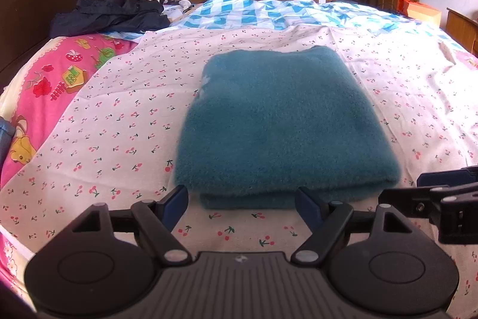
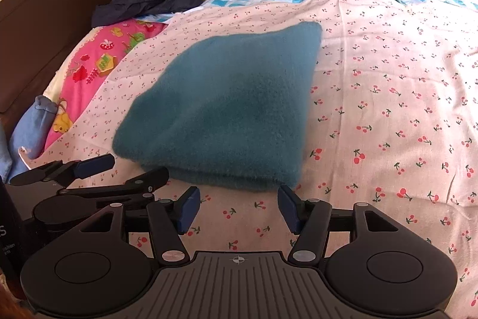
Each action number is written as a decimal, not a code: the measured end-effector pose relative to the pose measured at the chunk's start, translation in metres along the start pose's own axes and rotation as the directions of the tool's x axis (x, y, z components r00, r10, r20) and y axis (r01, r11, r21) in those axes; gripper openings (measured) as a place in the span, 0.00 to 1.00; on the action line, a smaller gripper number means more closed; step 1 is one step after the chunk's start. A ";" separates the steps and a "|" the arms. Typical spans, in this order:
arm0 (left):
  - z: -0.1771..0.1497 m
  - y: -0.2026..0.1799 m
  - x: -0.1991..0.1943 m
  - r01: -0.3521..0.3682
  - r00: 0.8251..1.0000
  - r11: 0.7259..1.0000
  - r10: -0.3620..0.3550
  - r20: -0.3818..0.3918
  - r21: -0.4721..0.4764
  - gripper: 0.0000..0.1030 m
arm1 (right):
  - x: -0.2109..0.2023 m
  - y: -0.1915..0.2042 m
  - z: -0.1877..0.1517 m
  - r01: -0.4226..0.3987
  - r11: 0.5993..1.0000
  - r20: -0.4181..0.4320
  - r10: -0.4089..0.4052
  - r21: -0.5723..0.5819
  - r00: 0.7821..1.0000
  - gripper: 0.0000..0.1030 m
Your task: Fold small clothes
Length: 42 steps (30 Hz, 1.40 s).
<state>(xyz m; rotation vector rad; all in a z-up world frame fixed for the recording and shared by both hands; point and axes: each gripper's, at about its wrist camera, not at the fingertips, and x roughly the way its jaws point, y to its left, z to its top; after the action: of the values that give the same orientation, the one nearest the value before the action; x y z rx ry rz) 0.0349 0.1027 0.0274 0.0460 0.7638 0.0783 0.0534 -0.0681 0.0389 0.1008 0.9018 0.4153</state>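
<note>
While both grippers stood released, the garment [image 1: 277, 124] lay folded (nothing held).
Left gripper [image 1: 242, 199] and right gripper [image 2: 239, 208] sat just short of its near edge; withdrawing straight back would spare it.

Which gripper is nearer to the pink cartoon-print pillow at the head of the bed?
Left. The left gripper sits by the folded teal garment's near edge on the side toward the pink pillow; the right gripper is on its far side, further from the pillow.

Two near, downward-tilted wrist views, same bed [image 1: 119, 109].
</note>
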 end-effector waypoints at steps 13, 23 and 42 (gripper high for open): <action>-0.001 -0.016 0.001 -0.043 0.999 0.995 0.042 0.012 0.087 0.84 | 0.004 -0.001 -0.004 0.042 0.999 0.012 -0.041 -0.029 0.999 0.60; -0.001 -0.016 0.001 -0.030 1.000 0.996 0.029 0.007 0.089 0.87 | 0.004 -0.004 -0.002 0.071 0.997 0.018 -0.071 -0.024 0.997 0.61; -0.001 -0.013 0.000 -0.008 1.000 0.996 0.009 -0.010 0.085 0.92 | 0.006 -0.006 -0.001 0.099 0.995 0.020 -0.098 -0.024 0.995 0.66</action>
<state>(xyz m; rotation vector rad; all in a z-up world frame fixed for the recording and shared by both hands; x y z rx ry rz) 0.0355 0.0895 0.0255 0.1296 0.7772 0.0544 0.0577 -0.0711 0.0329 0.0375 0.8792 0.3329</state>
